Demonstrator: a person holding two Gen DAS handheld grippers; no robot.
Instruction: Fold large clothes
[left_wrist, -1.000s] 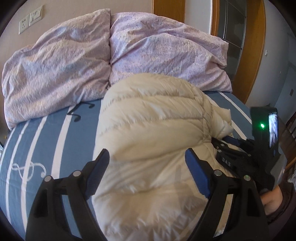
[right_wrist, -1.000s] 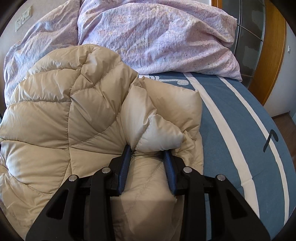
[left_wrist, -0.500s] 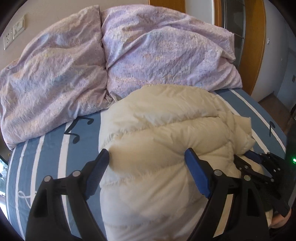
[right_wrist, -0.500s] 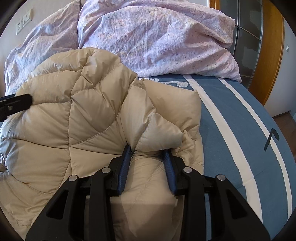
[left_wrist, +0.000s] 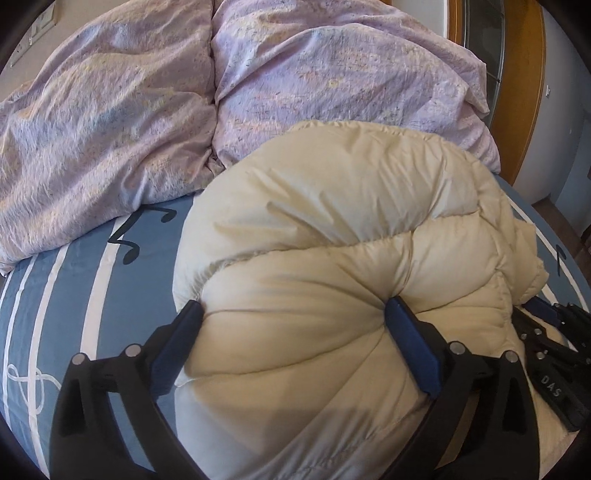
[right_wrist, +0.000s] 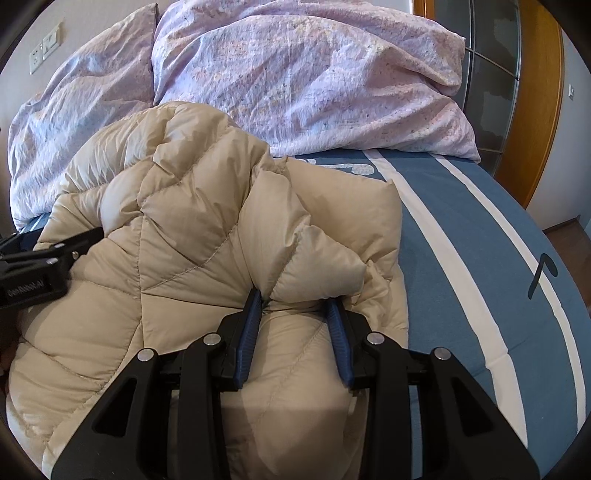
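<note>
A cream quilted down jacket (left_wrist: 332, 229) lies bunched on the blue striped bed; it also fills the right wrist view (right_wrist: 177, 236). My left gripper (left_wrist: 295, 317) is open wide, its blue pads pressed against both sides of a thick puffy roll of the jacket. My right gripper (right_wrist: 295, 306) is shut on a fold of the jacket near its right edge. The right gripper shows at the far right of the left wrist view (left_wrist: 554, 343). The left gripper shows at the left edge of the right wrist view (right_wrist: 40, 262).
Two lilac pillows (left_wrist: 129, 110) (right_wrist: 314, 81) lie against the headboard behind the jacket. The blue sheet with white stripes (right_wrist: 480, 258) extends to the right of the jacket and to the left (left_wrist: 74, 280). A wooden door frame (right_wrist: 535, 92) stands at the right.
My left gripper has moved forward and down onto the jacket, and its pads now press into the puffy roll. My right gripper keeps its hold and has barely moved.
</note>
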